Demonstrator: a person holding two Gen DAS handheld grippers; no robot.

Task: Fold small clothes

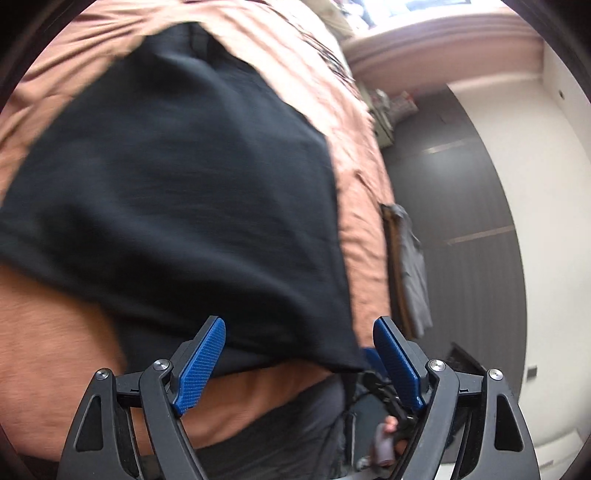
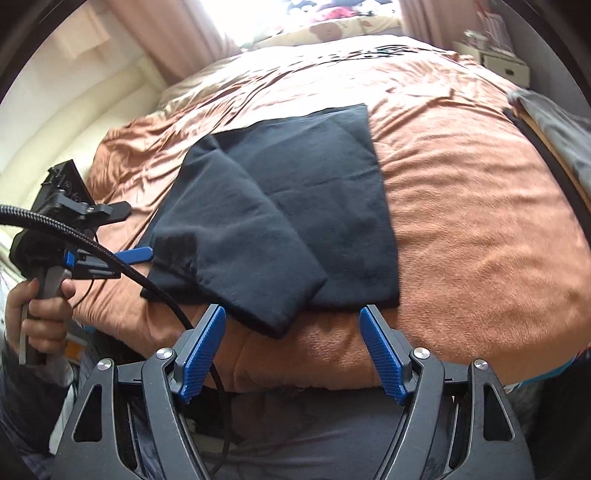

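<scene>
Black garment (image 2: 295,206) part-folded on an orange-brown bedspread (image 2: 461,229), with both grippers spread wide at its near edge.

The garment lies flat near the middle of the bed, one flap turned diagonally across its left half so that a folded corner points toward the bed's near edge. The left gripper (image 1: 299,354) stands with its blue pads (image 1: 201,365) parted and nothing between them, the garment's hem just ahead; in the right wrist view it sits at the garment's left edge, gripped by a hand (image 2: 37,314) and trailing a braided cable (image 2: 110,254). The right gripper (image 2: 293,350) is likewise released, jaws apart, just short of the folded corner. Grey clothing (image 2: 557,125) lies at the bed's right edge; curtains (image 2: 177,33) hang behind.
</scene>
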